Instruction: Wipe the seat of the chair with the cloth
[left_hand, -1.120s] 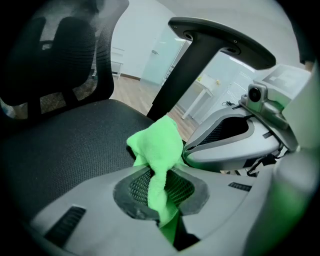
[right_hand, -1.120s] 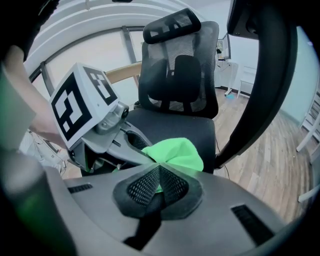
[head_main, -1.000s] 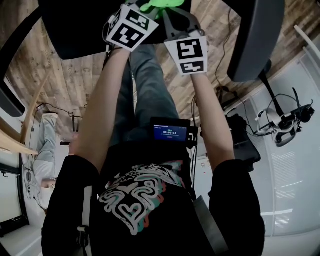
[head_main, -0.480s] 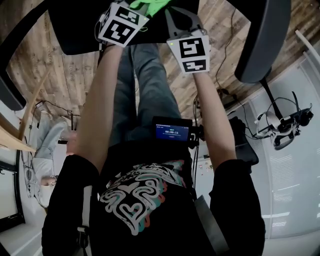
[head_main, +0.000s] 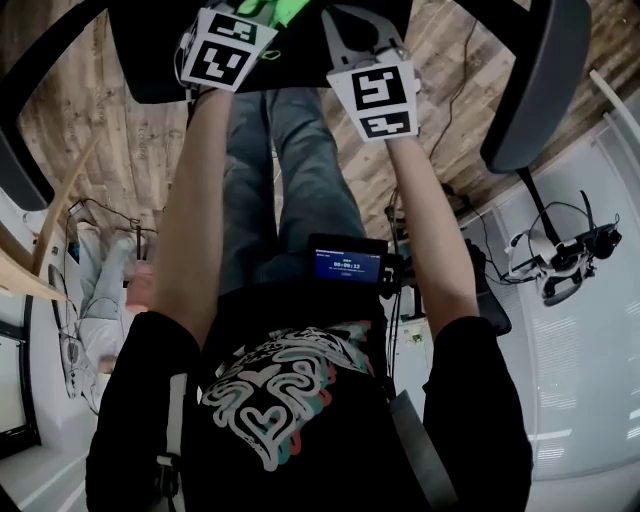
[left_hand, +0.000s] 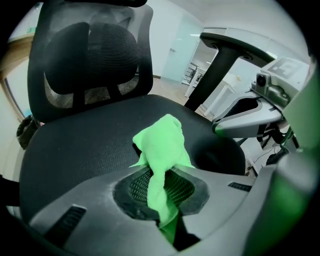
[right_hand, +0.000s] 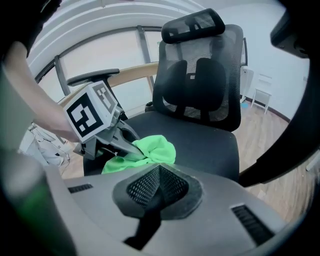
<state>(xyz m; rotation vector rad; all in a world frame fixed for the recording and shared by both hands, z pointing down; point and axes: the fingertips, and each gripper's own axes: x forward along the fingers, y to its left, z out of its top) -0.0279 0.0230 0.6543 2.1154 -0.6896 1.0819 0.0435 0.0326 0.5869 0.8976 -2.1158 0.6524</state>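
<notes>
Mostly bare seat (left_hand: 75, 145) around cloth (left_hand: 161, 145).

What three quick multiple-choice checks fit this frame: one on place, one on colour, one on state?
1. Where is the green cloth?
A. Draped over the backrest
B. Clamped in the left gripper, over the chair seat
C. Lying on the floor

2. What colour is the chair seat?
A. Black
B. Red
C. White

3. What state is the right gripper in?
A. Shut on the cloth
B. Shut, with nothing between its jaws
C. Wide open around an armrest

Key:
1 B: the left gripper view shows the cloth running out from between that gripper's jaws above the seat.
2 A: both gripper views show a black seat.
3 B: the right gripper view shows its jaws together and bare, with the cloth beyond them at the left gripper.
</notes>
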